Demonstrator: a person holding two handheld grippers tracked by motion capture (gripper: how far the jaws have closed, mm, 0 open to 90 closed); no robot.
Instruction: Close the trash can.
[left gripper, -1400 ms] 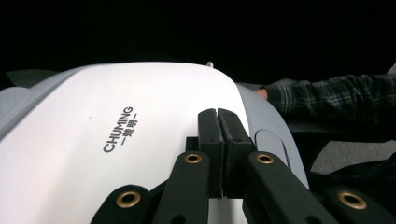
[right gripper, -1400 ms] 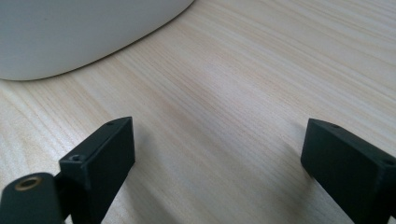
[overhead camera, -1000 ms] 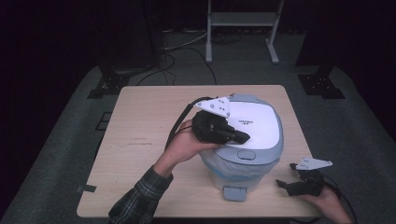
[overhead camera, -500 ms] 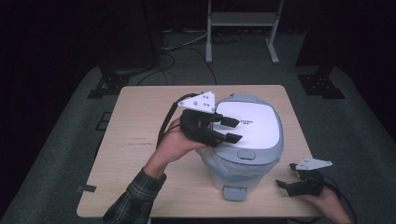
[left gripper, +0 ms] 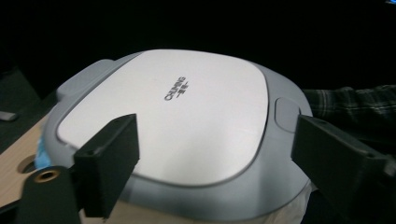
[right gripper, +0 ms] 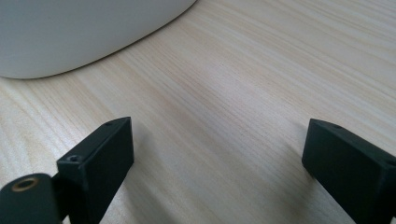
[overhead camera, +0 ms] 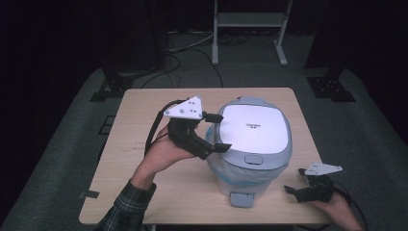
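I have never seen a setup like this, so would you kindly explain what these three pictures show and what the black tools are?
A person sits at a wooden table and holds a hand-held two-jaw gripper in each hand. The high view looks down from above; each of the other two pictures comes from a camera riding on a gripper, looking along its black jaws. On the table stands a pedal bin with a grey-and-white lid, shut, and a liner showing under the rim. The left gripper sits at the lid's edge; its jaws have just been opening and grip nothing. The right gripper rests open near the table's corner, holding nothing.
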